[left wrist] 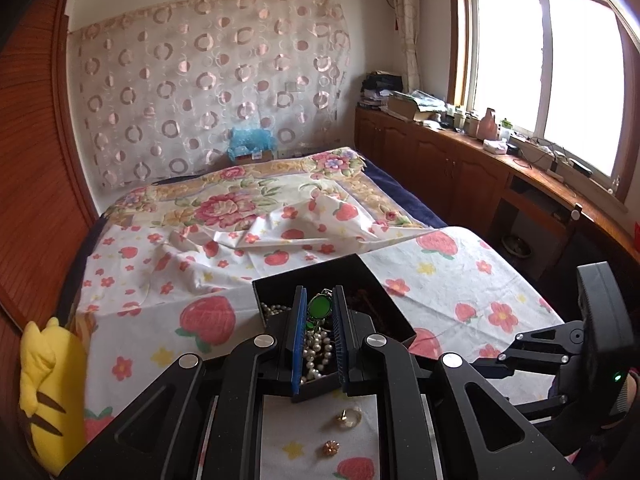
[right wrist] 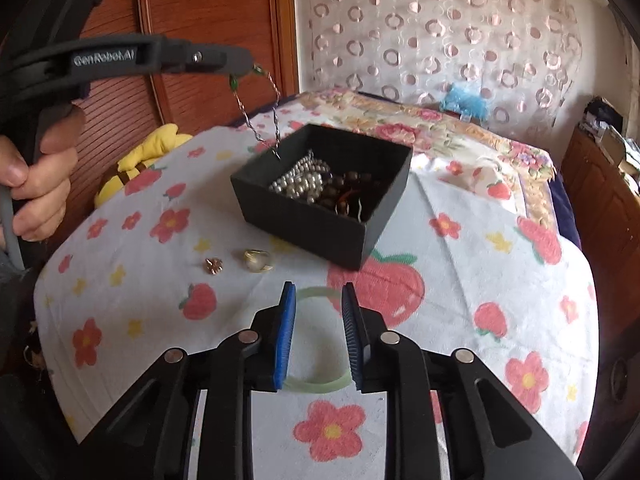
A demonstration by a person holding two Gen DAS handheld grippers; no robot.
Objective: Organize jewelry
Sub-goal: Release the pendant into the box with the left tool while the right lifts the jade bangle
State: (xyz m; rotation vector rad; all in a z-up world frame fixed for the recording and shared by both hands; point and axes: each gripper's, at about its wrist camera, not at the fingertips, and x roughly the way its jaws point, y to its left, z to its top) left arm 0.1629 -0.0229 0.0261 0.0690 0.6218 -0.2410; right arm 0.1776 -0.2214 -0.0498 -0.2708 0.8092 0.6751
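A black open box (right wrist: 320, 216) sits on the strawberry-print sheet and holds white pearls (right wrist: 304, 178) and dark beads (right wrist: 348, 192). My left gripper (left wrist: 318, 306) is shut on a green-stone chain necklace (left wrist: 319, 306); in the right wrist view the left gripper (right wrist: 240, 65) holds the chain (right wrist: 260, 120) dangling over the box's near-left corner. My right gripper (right wrist: 318, 300) stands around a pale green bangle (right wrist: 316, 384) lying on the sheet, its pads touching the bangle's sides. A gold ring (right wrist: 258, 261) and a small gold flower piece (right wrist: 213, 265) lie in front of the box.
A yellow plush toy (right wrist: 140, 160) lies at the bed's left edge by the wooden wardrobe (right wrist: 192, 8). A rumpled floral blanket (left wrist: 240, 204) covers the far bed. A wooden cabinet (left wrist: 460, 160) with clutter runs under the window on the right.
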